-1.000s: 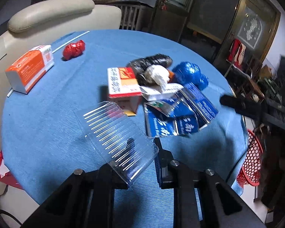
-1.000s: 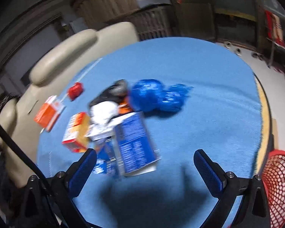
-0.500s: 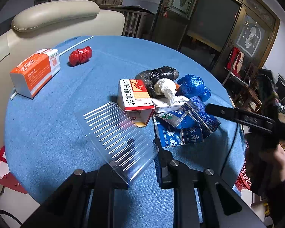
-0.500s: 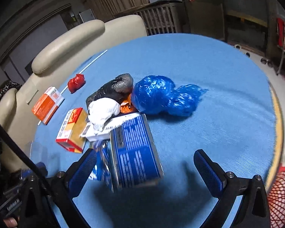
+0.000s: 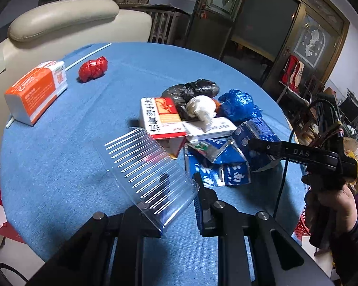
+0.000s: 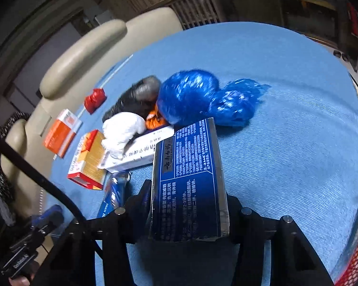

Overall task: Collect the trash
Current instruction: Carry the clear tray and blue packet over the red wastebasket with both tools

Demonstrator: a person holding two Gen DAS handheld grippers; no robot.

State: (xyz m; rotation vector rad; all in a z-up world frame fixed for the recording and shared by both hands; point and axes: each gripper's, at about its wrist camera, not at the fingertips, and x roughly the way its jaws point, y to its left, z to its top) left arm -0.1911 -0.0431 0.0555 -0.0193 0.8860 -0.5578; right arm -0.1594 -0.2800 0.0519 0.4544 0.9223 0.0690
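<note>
Left gripper (image 5: pixel 179 195) pinches clear ribbed tray (image 5: pixel 147 174); right gripper (image 6: pixel 188 205), marked "DAS", clamps blue Chinese-print box (image 6: pixel 188 186).

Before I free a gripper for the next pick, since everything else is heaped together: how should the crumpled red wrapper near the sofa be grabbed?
Take the red wrapper across its narrow middle, coming straight down from above. It lies alone on the blue tablecloth, apart from the orange box, and its lumpy, elongated shape pinches in at the waist, so the fingers can close there.

A home living room is showing here. A cream sofa (image 5: pixel 66 21) is sitting behind the round blue table (image 5: pixel 59 143). Glass-paned wooden doors (image 5: pixel 262 23) are standing at the far side.
</note>
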